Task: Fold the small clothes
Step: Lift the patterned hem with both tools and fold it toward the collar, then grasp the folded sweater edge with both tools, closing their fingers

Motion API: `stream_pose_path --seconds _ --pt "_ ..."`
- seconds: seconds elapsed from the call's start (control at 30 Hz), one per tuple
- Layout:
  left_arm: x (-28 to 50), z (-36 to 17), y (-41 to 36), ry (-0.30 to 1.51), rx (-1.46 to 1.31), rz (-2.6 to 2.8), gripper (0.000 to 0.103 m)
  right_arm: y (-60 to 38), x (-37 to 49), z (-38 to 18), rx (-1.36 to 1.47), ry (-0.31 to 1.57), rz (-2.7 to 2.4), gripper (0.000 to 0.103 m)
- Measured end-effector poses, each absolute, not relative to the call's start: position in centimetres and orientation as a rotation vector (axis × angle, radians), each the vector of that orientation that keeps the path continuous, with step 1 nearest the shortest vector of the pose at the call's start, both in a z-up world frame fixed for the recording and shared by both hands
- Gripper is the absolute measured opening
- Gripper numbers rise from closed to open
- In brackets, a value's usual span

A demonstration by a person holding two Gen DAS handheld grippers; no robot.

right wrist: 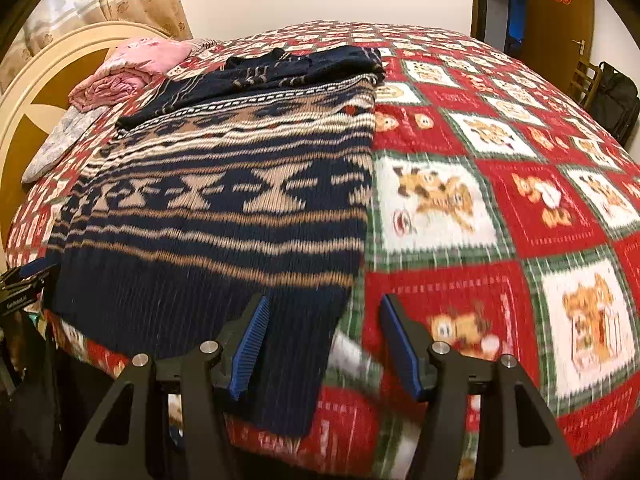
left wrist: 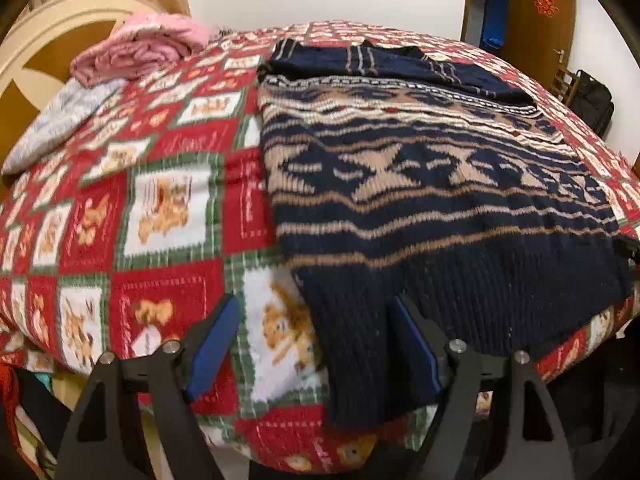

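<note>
A navy and tan patterned knit sweater (left wrist: 440, 208) lies flat on the bed, its sleeves folded across the far end. Its ribbed hem hangs over the near edge of the bed. My left gripper (left wrist: 314, 308) is open at the hem's left corner, with the sweater's edge between the jaws and neither pad pressing on it. In the right wrist view the sweater (right wrist: 224, 216) fills the left half. My right gripper (right wrist: 324, 304) is open over the hem's right corner. The left gripper's blue pad (right wrist: 36, 266) shows at the far left edge.
A red, green and white teddy-bear quilt (right wrist: 480, 200) covers the bed. A rolled pink blanket (left wrist: 140, 48) and a pale pillow (left wrist: 60, 120) lie by the cream headboard (left wrist: 40, 52). A brown door (left wrist: 540, 12) and a black bag (right wrist: 616, 100) stand beyond the bed.
</note>
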State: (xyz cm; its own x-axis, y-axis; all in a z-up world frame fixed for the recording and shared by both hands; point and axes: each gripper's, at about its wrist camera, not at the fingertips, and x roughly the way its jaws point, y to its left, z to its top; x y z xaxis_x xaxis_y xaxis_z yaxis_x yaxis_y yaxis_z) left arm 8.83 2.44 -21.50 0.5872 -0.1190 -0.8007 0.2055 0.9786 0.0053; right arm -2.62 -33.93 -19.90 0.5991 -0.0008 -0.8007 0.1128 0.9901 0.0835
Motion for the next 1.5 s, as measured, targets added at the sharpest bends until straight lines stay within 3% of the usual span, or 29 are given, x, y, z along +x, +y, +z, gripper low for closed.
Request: stream_pose_path --seconds 0.17,0.33,0.5,0.73,0.8,1.07,1.3,1.33,1.4,1.47,1.5 --pt "8.4 -22.0 3.4 0.971 0.021 -0.205 0.079 -33.4 -3.9 -20.2 0.124 0.947 -0.042 0.059" --pt "8.1 -22.0 3.1 0.977 0.018 -0.234 0.062 -33.0 -4.6 -20.4 0.117 0.962 -0.009 0.059" --pt "7.8 -21.9 2.9 0.987 0.02 -0.253 0.055 -33.0 -4.8 -20.4 0.131 0.963 -0.004 0.053" --pt "7.7 -22.2 2.9 0.991 0.019 -0.27 0.055 -33.4 -4.9 -20.9 0.166 0.961 0.0 0.045" --pt "7.8 -22.4 3.0 0.994 -0.002 -0.273 0.055 -33.6 -4.9 -21.0 0.173 0.959 -0.015 0.037" --pt "7.7 -22.1 3.2 0.992 -0.013 -0.277 0.054 -34.3 -5.3 -19.9 0.285 0.925 0.052 0.037" --pt "7.8 -22.1 3.1 0.996 -0.009 -0.286 0.053 -32.0 -5.1 -20.8 0.213 0.99 0.104 0.037" --pt "7.8 -22.1 2.9 0.994 -0.003 -0.29 0.05 -31.8 -5.1 -21.0 0.209 0.992 0.101 0.036" --pt "7.7 -22.3 2.7 0.988 0.014 -0.292 0.044 -31.9 -4.9 -21.3 0.193 0.99 0.076 0.02" --pt "7.6 -22.2 2.5 0.974 0.023 -0.308 0.029 -32.2 -5.1 -20.7 0.211 0.969 0.086 0.012" --pt "7.5 -22.0 2.4 0.965 0.026 -0.316 0.01 -32.3 -5.2 -20.3 0.217 0.946 0.098 0.011"
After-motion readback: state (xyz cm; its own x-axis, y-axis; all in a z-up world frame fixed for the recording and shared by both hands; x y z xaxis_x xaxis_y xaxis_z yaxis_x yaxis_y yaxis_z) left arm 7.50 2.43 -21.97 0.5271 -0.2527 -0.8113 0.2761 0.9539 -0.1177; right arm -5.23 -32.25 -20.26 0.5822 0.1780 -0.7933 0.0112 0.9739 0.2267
